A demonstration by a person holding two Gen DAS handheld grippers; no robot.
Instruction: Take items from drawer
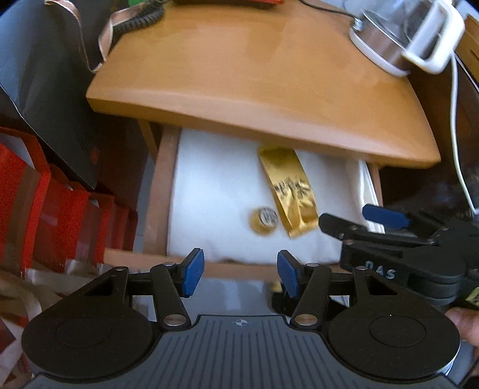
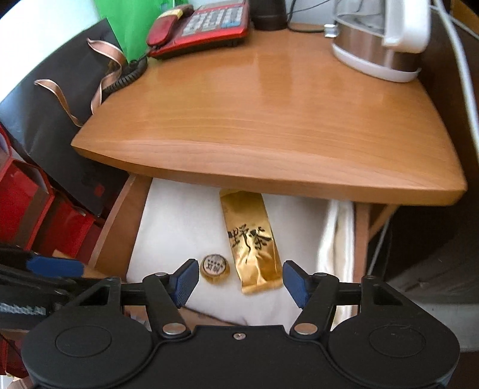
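The wooden table [image 2: 269, 119] is the biggest thing, and it sits far ahead of both sets of fingers. Its top hangs over the drawer [image 2: 119, 227], so the back of the drawer is hidden. The drawer is pulled out toward the fingers so that the things inside can be reached.

A kettle [image 2: 380, 45] and a red phone [image 2: 203, 27] stand at the far side of the table top, well out of the way.

A white cloth [image 2: 173, 227] lines the drawer, a soft bed for the things on it.

The right gripper [image 2: 240, 279] hangs above the front of the drawer and points down into it. Its fingers are apart and hold nothing. The gold packet [image 2: 253, 242] lies flat on the cloth, and its near end sits just ahead of the gap between these fingers, closer to the right one. I think this gripper is lined up to pick it.

The left gripper [image 1: 240, 270] is over the drawer's front edge. Its fingers are also apart and empty.

The small round piece [image 2: 215, 266] lies just beside the packet, close to the right gripper's left finger.
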